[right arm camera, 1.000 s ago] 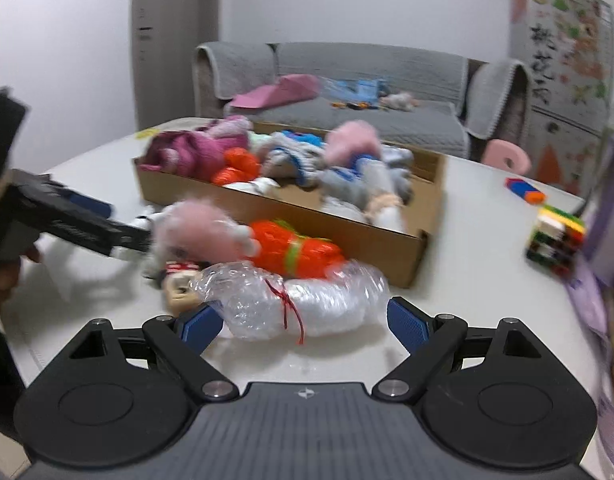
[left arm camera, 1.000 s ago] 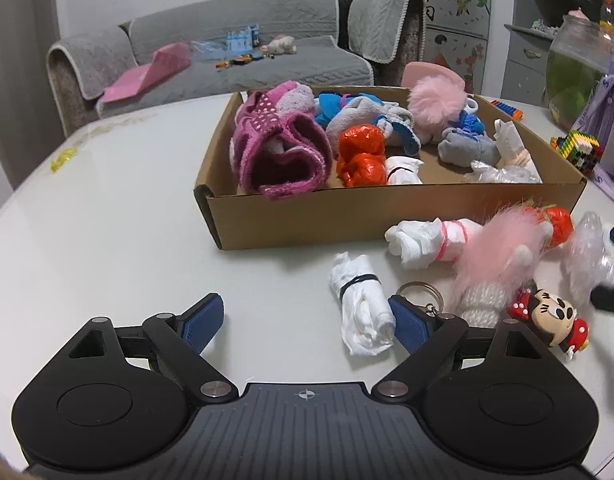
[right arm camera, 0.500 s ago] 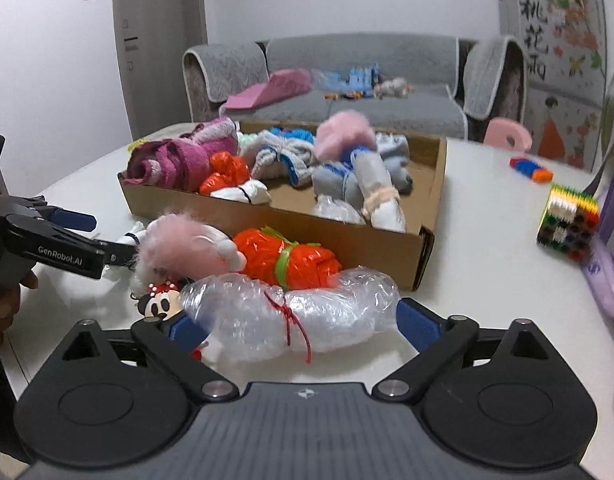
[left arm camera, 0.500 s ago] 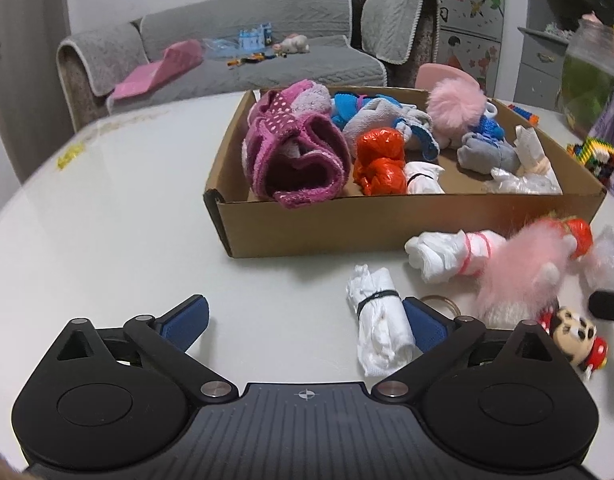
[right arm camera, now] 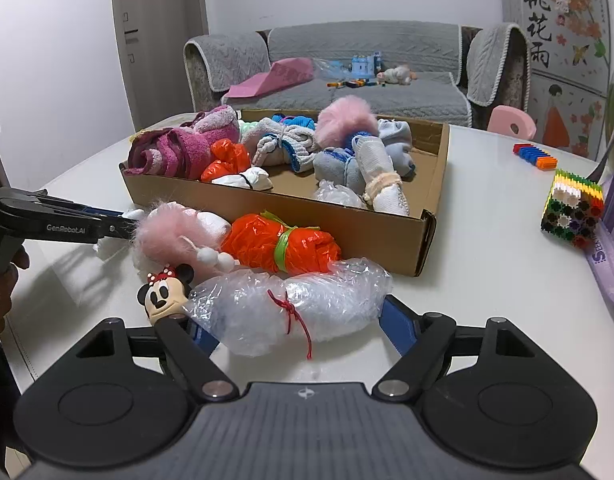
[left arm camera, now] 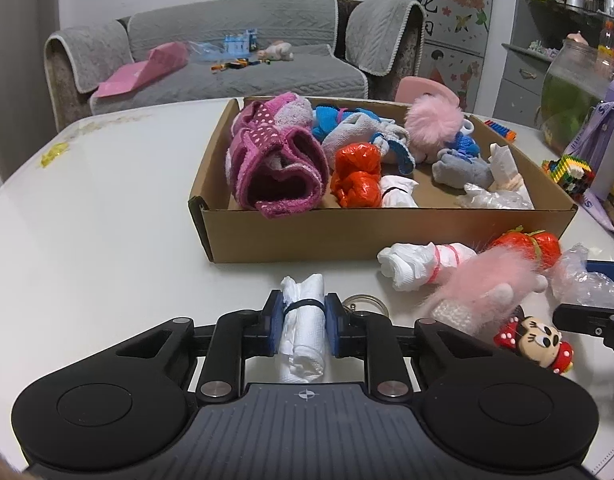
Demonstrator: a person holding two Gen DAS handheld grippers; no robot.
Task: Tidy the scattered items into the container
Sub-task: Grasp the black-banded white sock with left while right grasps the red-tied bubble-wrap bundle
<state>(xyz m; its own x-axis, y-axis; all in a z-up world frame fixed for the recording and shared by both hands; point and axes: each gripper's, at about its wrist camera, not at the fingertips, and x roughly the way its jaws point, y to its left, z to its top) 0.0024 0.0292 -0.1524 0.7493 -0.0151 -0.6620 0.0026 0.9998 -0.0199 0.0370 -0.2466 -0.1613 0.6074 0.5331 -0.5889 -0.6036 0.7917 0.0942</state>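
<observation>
The left hand-held gripper [left arm camera: 304, 325] pinches a white rolled bundle [left arm camera: 301, 334] on the worktop [left arm camera: 99, 216], just before the cardboard box [left arm camera: 347, 232]; the right hand-held gripper [right arm camera: 295, 326] stands wide around a clear bubble-wrap bundle [right arm camera: 291, 306] beside a Minnie keychain [right arm camera: 163, 295]

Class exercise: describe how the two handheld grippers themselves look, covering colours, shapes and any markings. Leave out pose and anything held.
Both the left gripper and the right gripper are matte black, with blue finger pads, round discs on either side, silver pivot screws and a ribbed grey centre plate with a crosshair mark. The left gripper's side reads "GenRobot.AI" in the right wrist view.
</observation>
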